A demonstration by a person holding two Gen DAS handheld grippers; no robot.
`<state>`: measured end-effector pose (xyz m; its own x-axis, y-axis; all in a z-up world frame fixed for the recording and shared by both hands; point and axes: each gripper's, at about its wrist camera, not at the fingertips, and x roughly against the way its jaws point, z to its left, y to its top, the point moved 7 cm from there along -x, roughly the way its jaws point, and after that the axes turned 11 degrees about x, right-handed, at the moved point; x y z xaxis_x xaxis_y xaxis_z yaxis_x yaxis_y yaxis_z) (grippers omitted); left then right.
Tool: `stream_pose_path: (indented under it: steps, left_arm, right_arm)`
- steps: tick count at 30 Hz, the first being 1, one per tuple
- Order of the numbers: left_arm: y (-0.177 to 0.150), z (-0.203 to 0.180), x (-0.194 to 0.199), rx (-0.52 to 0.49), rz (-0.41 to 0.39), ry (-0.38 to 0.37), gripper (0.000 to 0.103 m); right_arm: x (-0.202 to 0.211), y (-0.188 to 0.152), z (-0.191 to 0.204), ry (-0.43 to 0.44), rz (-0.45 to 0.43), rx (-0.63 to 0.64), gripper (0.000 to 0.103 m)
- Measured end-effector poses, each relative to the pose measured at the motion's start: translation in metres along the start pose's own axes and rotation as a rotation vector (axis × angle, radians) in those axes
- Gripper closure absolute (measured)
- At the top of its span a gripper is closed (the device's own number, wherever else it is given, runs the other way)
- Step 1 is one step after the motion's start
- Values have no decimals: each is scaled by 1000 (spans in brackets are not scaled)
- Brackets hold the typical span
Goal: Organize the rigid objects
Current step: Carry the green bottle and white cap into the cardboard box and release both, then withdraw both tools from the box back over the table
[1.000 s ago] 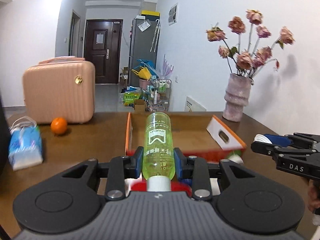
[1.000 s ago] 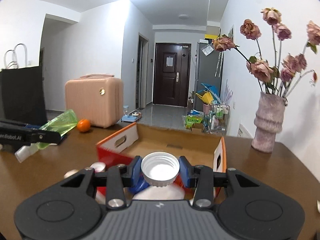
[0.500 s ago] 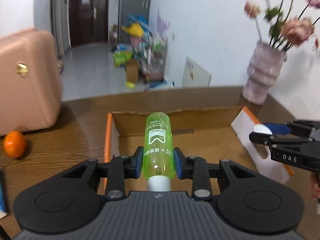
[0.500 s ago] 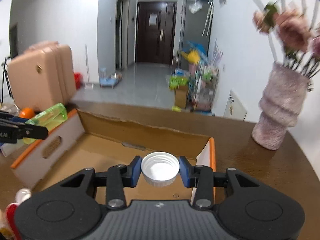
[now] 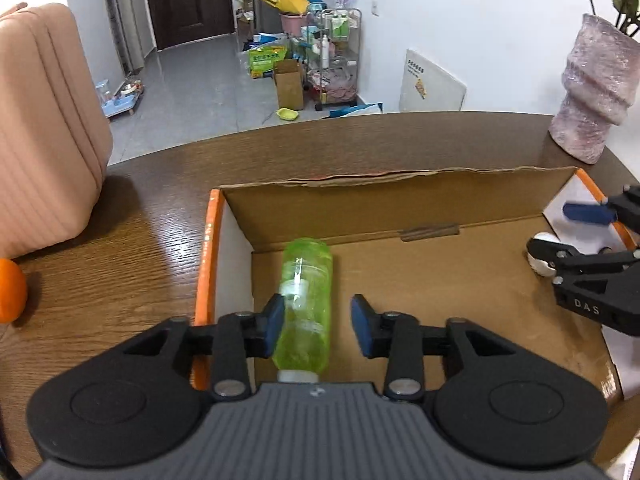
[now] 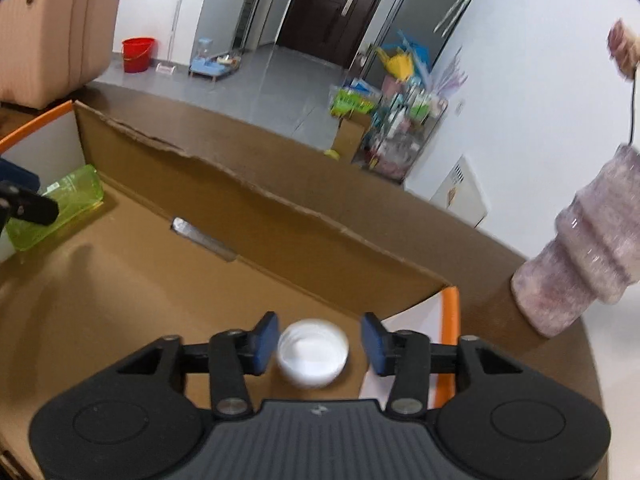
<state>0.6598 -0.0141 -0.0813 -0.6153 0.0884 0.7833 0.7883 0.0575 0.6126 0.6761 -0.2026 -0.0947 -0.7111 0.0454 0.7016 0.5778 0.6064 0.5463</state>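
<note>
A green plastic bottle (image 5: 306,304) lies in the left part of the open cardboard box (image 5: 400,200); it also shows in the right wrist view (image 6: 60,208). My left gripper (image 5: 318,326) is open above it, the left pad close to the bottle, the right pad apart. A white-capped container (image 6: 313,352) sits between the open fingers of my right gripper (image 6: 320,346) at the box's right end, blurred. The right gripper also shows in the left wrist view (image 5: 576,236), with the white container (image 5: 540,258) under it.
A pink ribbed vase (image 5: 596,84) stands on the wooden table (image 5: 140,240) behind the box's right corner. A pink suitcase (image 5: 44,128) and an orange (image 5: 10,290) are at the left. The box has orange-edged side flaps (image 5: 208,260).
Both grippers moved down into the box and opened. The green bottle left my left gripper and lies on the box floor. The white container is loose between the right fingers.
</note>
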Motion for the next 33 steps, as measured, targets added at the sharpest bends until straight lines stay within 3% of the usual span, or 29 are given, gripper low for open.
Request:
stream_pose_path:
  steps: [1, 7, 11, 17, 23, 33]
  left_arm:
    - [-1, -1, 1, -7, -3, -2, 54]
    - [-2, -1, 33, 4, -32, -9, 50]
    - [1, 2, 88, -5, -121, -20, 38]
    - [-12, 6, 176, -26, -223, -33, 31]
    - [-61, 14, 255, -52, -357, -37, 25]
    - [-171, 20, 341, -22, -539, -90, 16]
  right_arm:
    - [2, 1, 1, -11, -5, 4, 46]
    - [32, 7, -5, -1, -46, -32, 45]
    - [81, 14, -13, -6, -106, -37, 37]
    - [174, 13, -23, -44, -211, -35, 28]
    - [256, -14, -17, -50, -333, -64, 21]
    - [362, -113, 44, 20, -509, -124, 14]
